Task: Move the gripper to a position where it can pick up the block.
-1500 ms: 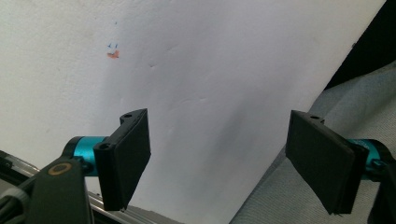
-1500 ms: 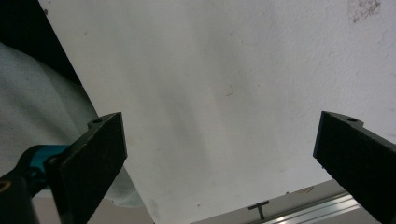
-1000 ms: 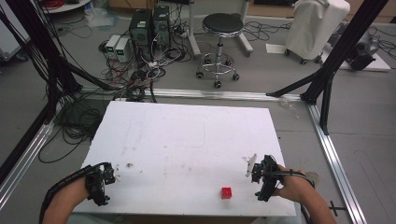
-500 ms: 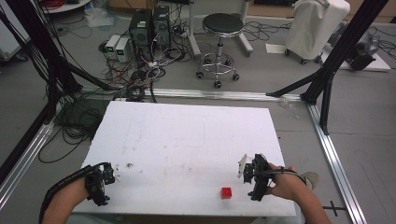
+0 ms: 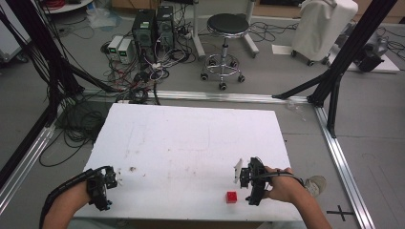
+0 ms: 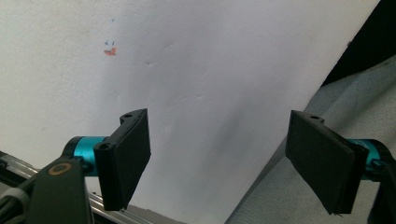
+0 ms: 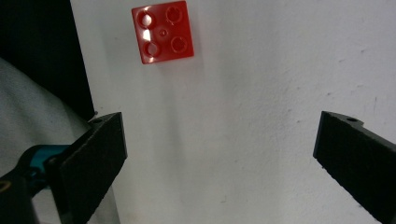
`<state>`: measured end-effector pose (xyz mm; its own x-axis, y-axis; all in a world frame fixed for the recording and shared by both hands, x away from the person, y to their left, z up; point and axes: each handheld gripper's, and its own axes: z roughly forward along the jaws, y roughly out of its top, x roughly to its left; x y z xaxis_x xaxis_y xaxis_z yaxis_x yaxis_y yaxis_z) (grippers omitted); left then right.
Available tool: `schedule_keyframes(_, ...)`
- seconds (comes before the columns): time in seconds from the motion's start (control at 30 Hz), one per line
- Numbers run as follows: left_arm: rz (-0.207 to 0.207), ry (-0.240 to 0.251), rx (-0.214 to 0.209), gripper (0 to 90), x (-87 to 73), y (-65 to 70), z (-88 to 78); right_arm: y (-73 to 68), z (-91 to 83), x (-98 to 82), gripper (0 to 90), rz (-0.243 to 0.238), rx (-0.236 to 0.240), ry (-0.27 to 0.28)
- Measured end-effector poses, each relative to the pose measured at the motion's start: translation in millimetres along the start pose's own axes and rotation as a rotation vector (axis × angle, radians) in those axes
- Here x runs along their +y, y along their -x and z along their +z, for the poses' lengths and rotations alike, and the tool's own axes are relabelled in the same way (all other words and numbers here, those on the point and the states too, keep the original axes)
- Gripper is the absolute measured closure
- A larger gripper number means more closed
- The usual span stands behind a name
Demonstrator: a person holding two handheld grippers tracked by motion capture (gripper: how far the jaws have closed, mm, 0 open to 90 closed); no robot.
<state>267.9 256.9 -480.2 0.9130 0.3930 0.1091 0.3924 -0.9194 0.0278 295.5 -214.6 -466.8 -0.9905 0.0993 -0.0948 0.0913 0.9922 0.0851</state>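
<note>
Fingers of the right gripper stand wide apart just beside the red toy brick, probably to take it. This brick lies near the table front edge. The left gripper, also spread and empty, waits at the left corner.

The left gripper rises from the bottom of the frame with its two flat black jaws set wide apart and nothing between them. Each jaw sits on a teal metal mount. Behind them a white flat tabletop covers most of the frame; its edge runs diagonally from the upper right down to the bottom centre. A small orange-red smudge marks the tabletop at upper left. Grey floor lies at right.
</note>
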Motion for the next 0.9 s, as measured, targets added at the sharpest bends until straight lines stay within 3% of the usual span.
schedule_keyframes(0.37,-0.003,-0.001,-0.002,22.5,-0.7,-0.1,-0.4,-3.5,6.3,18.7,1.9,-0.061,0.020,0.006)
schedule_keyframes(0.9,-0.005,-0.001,-0.003,22.5,-0.8,0.2,0.1,-11.2,24.1,34.4,1.9,-0.101,0.048,0.011)
